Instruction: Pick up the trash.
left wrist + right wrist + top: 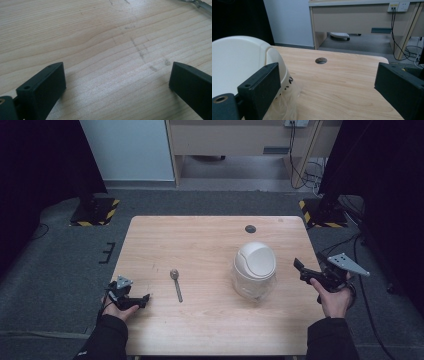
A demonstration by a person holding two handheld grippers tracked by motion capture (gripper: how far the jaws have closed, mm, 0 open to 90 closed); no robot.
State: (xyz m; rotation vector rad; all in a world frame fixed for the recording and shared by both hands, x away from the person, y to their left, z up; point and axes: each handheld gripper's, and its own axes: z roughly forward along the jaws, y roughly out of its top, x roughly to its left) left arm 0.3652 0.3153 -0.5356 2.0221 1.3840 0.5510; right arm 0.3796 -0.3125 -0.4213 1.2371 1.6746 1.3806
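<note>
A small clear bin [254,282] with a white domed swing lid [256,260] stands right of the table's middle. A metal spoon [176,282] lies left of it, bowl toward the far side; its handle [200,3] crosses the top right corner of the left gripper view. My left gripper [144,299] rests low at the table's left front edge, open over bare wood [117,80], with nothing between its jaws. My right gripper [301,270] hovers just right of the bin, open and empty [327,85]. The lid [237,62] sits beside its left jaw.
The wooden table [210,330] has a round cable hole [250,229] near its far edge [321,60]. Beyond it is grey carpet, a desk with trailing cables [398,47], and stand bases with yellow-black tape [95,212].
</note>
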